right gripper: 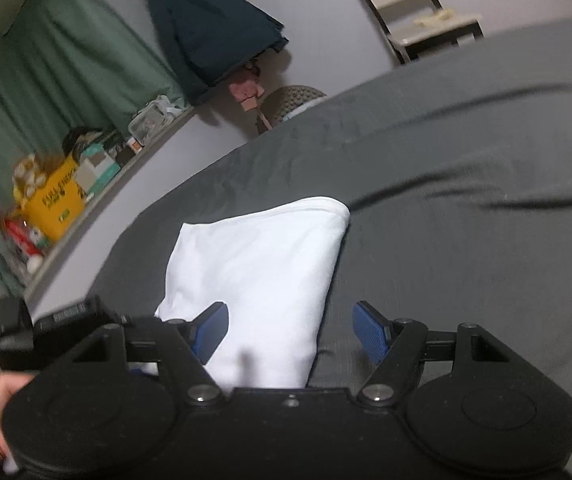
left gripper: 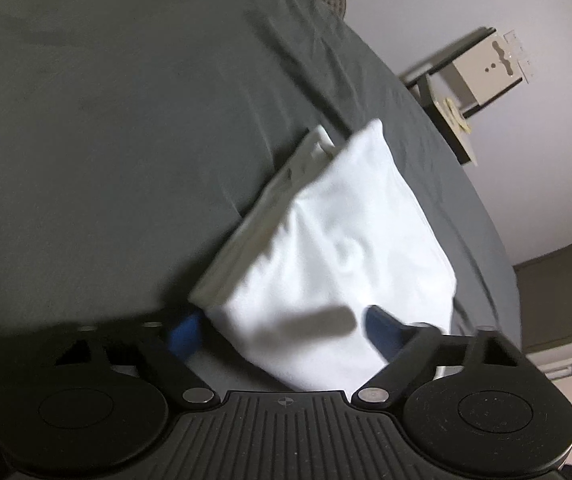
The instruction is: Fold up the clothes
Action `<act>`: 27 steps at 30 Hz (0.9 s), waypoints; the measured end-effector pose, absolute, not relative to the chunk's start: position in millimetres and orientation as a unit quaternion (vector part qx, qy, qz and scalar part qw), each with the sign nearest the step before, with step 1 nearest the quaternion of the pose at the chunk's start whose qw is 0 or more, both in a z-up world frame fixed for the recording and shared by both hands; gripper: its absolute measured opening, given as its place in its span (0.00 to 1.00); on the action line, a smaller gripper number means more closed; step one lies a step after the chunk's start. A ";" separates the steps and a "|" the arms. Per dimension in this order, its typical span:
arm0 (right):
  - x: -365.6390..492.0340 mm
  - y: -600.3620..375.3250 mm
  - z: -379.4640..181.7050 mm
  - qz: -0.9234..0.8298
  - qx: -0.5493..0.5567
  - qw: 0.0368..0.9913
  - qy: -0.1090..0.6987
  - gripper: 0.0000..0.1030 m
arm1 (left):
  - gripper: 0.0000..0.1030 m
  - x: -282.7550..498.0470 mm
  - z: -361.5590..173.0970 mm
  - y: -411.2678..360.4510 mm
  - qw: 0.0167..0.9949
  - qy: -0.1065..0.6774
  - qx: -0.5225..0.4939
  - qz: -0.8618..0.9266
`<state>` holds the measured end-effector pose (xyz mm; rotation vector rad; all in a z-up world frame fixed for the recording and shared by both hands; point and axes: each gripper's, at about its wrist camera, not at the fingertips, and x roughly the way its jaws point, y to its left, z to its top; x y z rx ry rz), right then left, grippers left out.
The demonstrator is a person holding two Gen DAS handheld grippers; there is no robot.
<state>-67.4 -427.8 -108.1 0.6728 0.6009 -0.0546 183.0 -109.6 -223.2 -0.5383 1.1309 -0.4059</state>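
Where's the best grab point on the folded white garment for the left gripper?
Probably the near corner of the folded white garment, approached from the near side, low along the grey sheet. The stacked open edges run up its left side; the near end already lies between the left gripper's open fingers.

Folded white cotton-looking garment [left gripper: 325, 248] is soft and matt, sitting on a wrinkly dark grey cloth bedsheet [left gripper: 106, 120]; the black plastic gripper [right gripper: 289, 330] has ribbed blue pads [right gripper: 369, 330].

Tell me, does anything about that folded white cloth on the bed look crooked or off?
Slightly. The white folded garment on the grey bedsheet has lower layers poking out along one edge, so the fold is not flush. Nothing looks spilled or damaged.
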 end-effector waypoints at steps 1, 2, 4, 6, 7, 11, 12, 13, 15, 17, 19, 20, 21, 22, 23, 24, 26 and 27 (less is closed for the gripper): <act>-61.4 -432.5 -112.9 -0.024 0.338 0.894 0.293 0.66 | 0.71 183.6 -222.5 -107.2 0.793 0.524 -0.251 -0.186; -55.3 -437.1 -117.7 -0.021 0.351 0.888 0.297 0.66 | 0.67 184.2 -221.9 -104.9 0.794 0.522 -0.252 -0.182; -43.2 -446.4 -127.4 -0.015 0.378 0.875 0.302 0.65 | 0.66 185.4 -220.7 -100.3 0.798 0.518 -0.254 -0.176; -30.8 -456.3 -138.7 -0.009 0.413 0.858 0.304 0.63 | 0.45 184.8 -220.4 -96.8 0.803 0.513 -0.254 -0.166; -24.7 -461.2 -144.3 -0.007 0.430 0.850 0.305 0.63 | 0.41 184.0 -220.5 -95.4 0.806 0.510 -0.253 -0.160; -1.5 -472.2 -161.0 -0.008 0.460 0.834 0.306 0.60 | 0.31 181.7 -220.4 -88.1 0.814 0.502 -0.254 -0.145; 5.0 -473.2 -164.5 -0.002 0.467 0.830 0.304 0.56 | 0.24 181.8 -220.6 -88.4 0.815 0.501 -0.254 -0.145; 11.2 -474.3 -168.1 0.002 0.475 0.825 0.306 0.51 | 0.17 180.9 -220.9 -88.4 0.816 0.499 -0.254 -0.146; 22.8 -475.4 -173.2 -0.001 0.486 0.818 0.307 0.43 | 0.12 181.5 -222.8 -90.8 0.815 0.498 -0.255 -0.149; 31.2 -475.6 -175.0 -0.003 0.492 0.819 0.296 0.42 | 0.11 179.8 -222.2 -91.8 0.818 0.495 -0.253 -0.149; 40.3 -475.0 -182.7 0.006 0.511 0.805 0.301 0.29 | 0.10 176.8 -219.9 -92.5 0.823 0.490 -0.247 -0.147; 42.2 -474.6 -186.5 0.003 0.519 0.801 0.299 0.25 | 0.09 175.7 -217.9 -94.7 0.828 0.486 -0.239 -0.145; 43.7 -474.1 -189.8 0.000 0.525 0.798 0.298 0.21 | 0.08 173.1 -214.5 -96.3 0.833 0.482 -0.229 -0.145; 42.5 -473.3 -189.0 0.000 0.523 0.800 0.293 0.19 | 0.08 169.7 -209.4 -99.0 0.841 0.475 -0.213 -0.147; 39.2 -472.4 -184.4 0.004 0.518 0.807 0.286 0.18 | 0.08 165.3 -201.7 -104.8 0.854 0.461 -0.188 -0.152; 35.9 -471.5 -179.8 0.007 0.512 0.813 0.278 0.17 | 0.08 160.7 -194.0 -110.6 0.865 0.447 -0.165 -0.158; 29.4 -470.0 -170.1 0.015 0.501 0.825 0.263 0.16 | 0.07 148.7 -177.3 -127.3 0.885 0.414 -0.109 -0.181; 26.8 -471.8 -162.9 0.020 0.492 0.831 0.259 0.16 | 0.07 142.4 -169.8 -136.8 0.893 0.398 -0.087 -0.192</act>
